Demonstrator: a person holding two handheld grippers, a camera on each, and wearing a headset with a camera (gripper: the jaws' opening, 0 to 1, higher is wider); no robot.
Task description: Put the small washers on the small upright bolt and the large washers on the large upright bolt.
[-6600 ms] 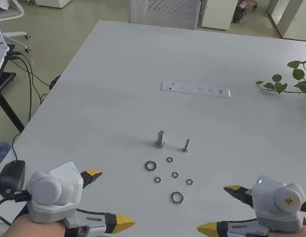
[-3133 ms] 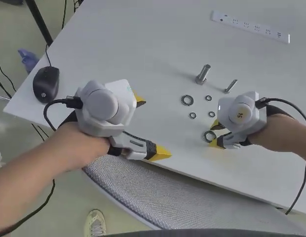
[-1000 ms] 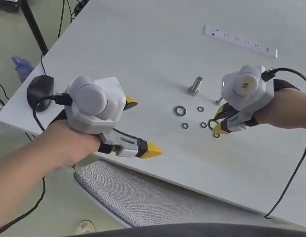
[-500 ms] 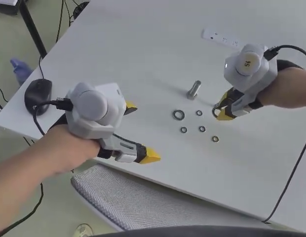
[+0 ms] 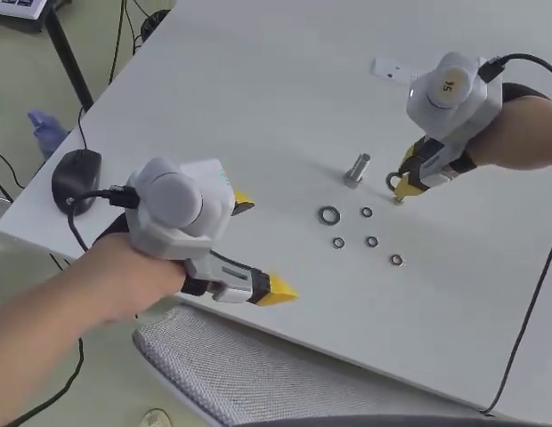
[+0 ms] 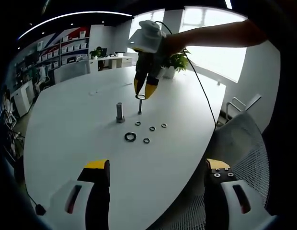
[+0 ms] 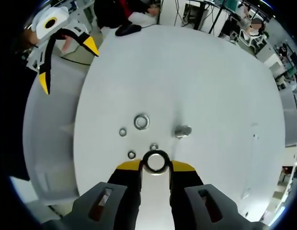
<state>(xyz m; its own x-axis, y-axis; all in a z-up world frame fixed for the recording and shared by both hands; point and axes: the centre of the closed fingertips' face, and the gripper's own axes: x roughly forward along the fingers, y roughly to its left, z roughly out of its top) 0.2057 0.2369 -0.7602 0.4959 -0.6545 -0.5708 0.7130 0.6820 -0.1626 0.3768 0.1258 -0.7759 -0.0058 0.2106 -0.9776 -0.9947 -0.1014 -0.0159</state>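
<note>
The right gripper [image 7: 156, 166] pinches a large washer [image 7: 155, 161] between narrowed jaws, right at the top of the small bolt [image 6: 140, 106], just beside the large bolt [image 5: 356, 169], mid-table [image 5: 214, 89]. The left gripper [image 5: 263, 246] gapes wide and empty over the near edge.

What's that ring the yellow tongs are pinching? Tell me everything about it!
It is a large washer: a flat, shiny grey metal ring with a round hole. The right tongs pinch its two sides. It hangs above the white table, right by the top of the small upright bolt.
</note>
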